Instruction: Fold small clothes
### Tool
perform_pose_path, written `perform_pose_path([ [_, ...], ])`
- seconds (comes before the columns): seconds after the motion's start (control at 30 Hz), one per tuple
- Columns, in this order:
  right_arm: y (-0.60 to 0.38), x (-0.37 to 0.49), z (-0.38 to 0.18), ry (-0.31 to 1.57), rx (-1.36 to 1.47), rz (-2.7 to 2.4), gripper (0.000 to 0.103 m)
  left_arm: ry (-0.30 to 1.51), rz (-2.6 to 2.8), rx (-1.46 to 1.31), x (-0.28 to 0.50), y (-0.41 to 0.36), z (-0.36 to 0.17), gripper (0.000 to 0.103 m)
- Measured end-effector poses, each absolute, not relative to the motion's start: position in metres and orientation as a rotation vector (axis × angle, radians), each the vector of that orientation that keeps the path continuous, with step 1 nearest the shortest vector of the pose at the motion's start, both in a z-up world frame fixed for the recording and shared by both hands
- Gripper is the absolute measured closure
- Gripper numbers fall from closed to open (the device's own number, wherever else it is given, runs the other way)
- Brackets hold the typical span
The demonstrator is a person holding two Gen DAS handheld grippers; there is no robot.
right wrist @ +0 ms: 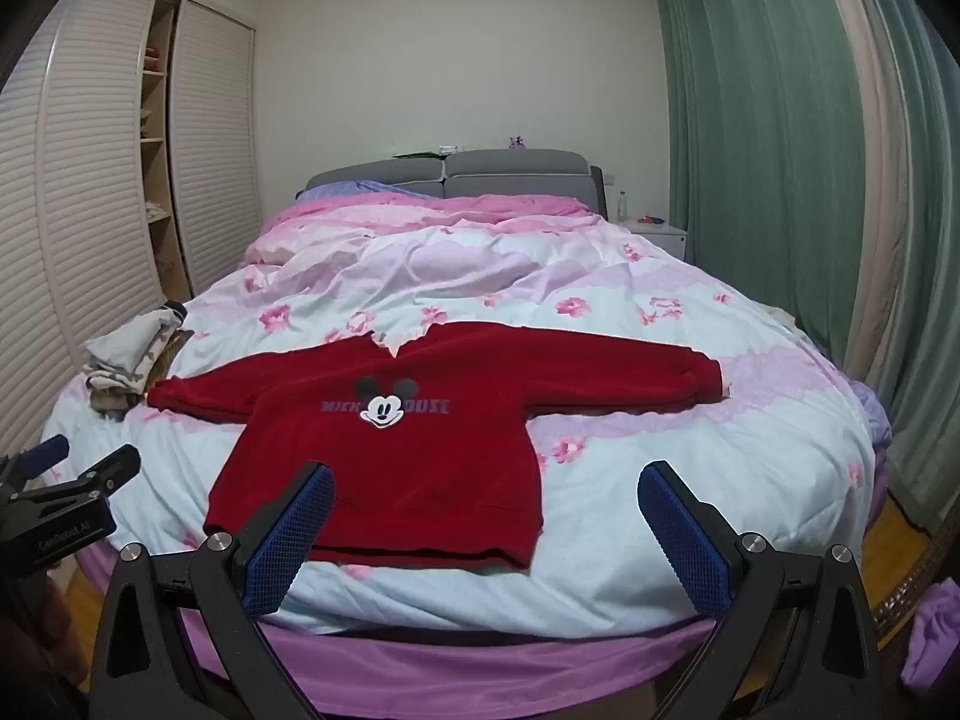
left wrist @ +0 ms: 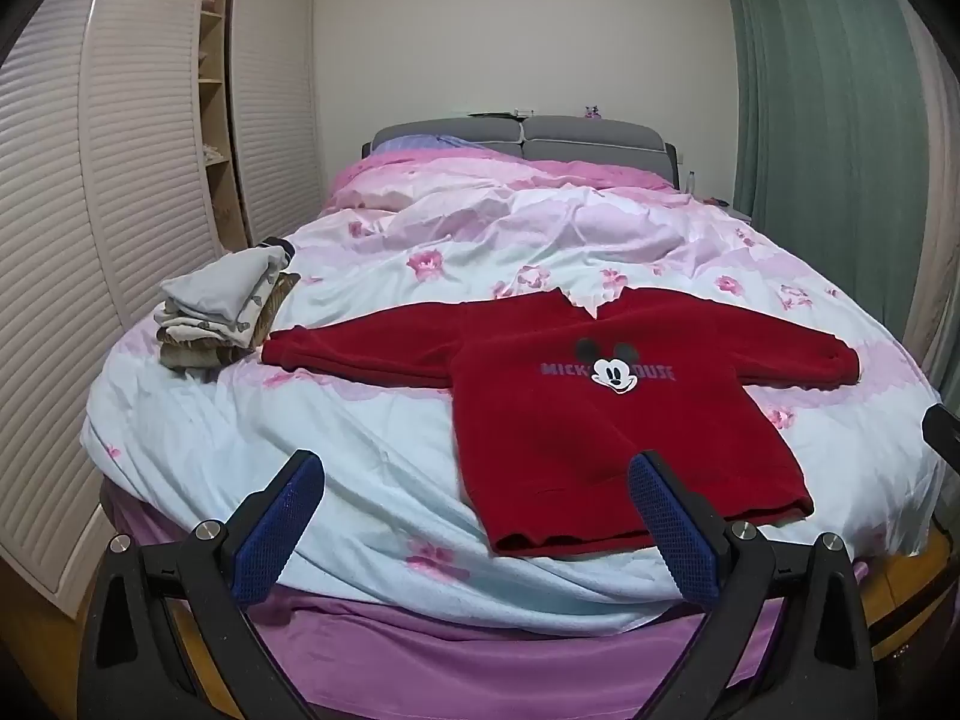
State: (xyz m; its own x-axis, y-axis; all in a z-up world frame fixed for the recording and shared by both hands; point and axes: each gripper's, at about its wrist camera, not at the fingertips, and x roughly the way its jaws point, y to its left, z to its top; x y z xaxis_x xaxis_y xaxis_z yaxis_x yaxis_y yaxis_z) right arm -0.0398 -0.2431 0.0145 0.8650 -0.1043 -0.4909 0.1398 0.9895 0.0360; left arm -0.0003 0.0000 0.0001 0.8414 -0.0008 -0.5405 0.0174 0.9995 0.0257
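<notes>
Sweater [left wrist: 576, 396] lies flat on bed [left wrist: 240, 420]; left gripper [left wrist: 477, 486] and right gripper [right wrist: 486, 492] gape wide, empty.

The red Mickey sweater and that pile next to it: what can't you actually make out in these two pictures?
- Red sweater: in both views the chest lettering is partly covered by the Mickey face patch; its back lies against the duvet.
- Folded pile: only edges show in both views, so what garments are in it cannot be told.
- Items on the headboard: too small and blurred to identify.
</notes>
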Motion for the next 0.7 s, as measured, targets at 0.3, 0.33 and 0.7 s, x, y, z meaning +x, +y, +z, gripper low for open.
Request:
perform_pose_path([
  [0.3, -0.2424, -0.0404, 0.0174, 0.498, 0.070, -0.129, 0.000, 0.553, 0.000, 0.016, -0.0017, 0.0077, 0.0021, 0.000],
  [0.33, -0.2424, -0.0403, 0.0179, 0.499, 0.070, -0.129, 0.000, 0.552, 0.000, 0.015, -0.0024, 0.0077, 0.0041, 0.000],
  [0.7, -0.2436, -0.0418, 0.0180, 0.497, 0.071, -0.133, 0.000, 0.549, 0.000, 0.023, -0.0043, 0.0053, 0.0056, 0.000],
])
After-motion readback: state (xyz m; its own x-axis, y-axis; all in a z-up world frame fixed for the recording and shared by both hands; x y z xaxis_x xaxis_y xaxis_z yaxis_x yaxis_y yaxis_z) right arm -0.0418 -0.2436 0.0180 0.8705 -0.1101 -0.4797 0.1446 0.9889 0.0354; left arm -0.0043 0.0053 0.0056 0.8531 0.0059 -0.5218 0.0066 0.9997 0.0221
